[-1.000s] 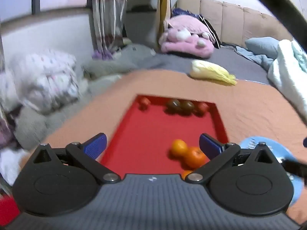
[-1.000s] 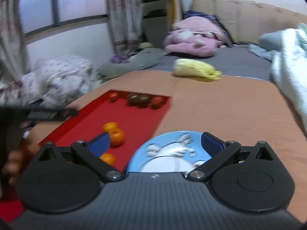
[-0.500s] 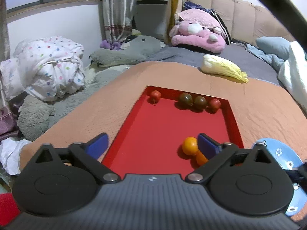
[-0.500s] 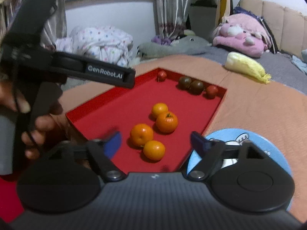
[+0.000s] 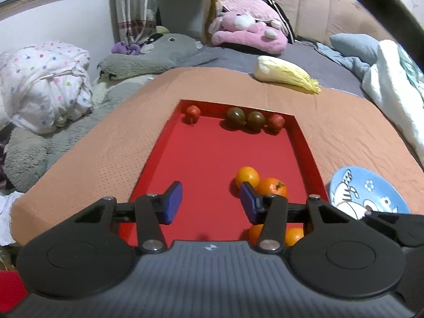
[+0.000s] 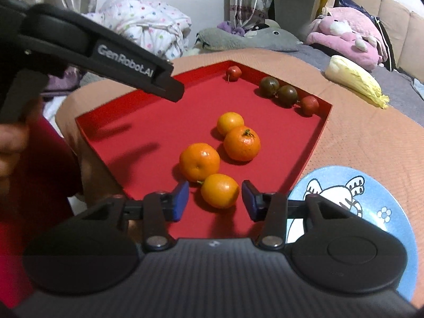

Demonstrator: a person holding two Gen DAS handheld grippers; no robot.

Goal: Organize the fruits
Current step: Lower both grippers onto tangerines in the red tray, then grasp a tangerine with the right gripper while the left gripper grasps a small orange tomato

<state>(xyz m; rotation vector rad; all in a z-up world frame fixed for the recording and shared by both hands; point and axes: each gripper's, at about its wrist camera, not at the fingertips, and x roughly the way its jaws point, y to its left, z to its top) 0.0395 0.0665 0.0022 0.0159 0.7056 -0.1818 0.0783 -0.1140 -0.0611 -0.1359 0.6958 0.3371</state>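
Note:
A red tray (image 6: 137, 132) (image 5: 201, 159) holds several oranges near its front and several small red and dark tomatoes along its far wall. My right gripper (image 6: 215, 201) is open, its blue pads on either side of the nearest orange (image 6: 219, 190), with a gap on each side. Another orange (image 6: 199, 161) and a larger orange (image 6: 241, 143) lie just beyond. My left gripper (image 5: 210, 202) is open and empty above the tray's front half, its right pad next to two oranges (image 5: 271, 186). The left gripper's body (image 6: 92, 53) shows at upper left in the right wrist view.
A blue cartoon plate (image 6: 352, 204) (image 5: 368, 193) lies on the orange table mat right of the tray. A yellow-white cabbage (image 5: 286, 78) lies at the table's far edge. Plush toys and bedding lie on a bed beyond. A hand (image 6: 13, 143) holds the left gripper.
My right gripper swung left from above the plate to the tray, and its jaws narrowed around the nearest orange. My left gripper's jaws narrowed too and it shifted slightly.

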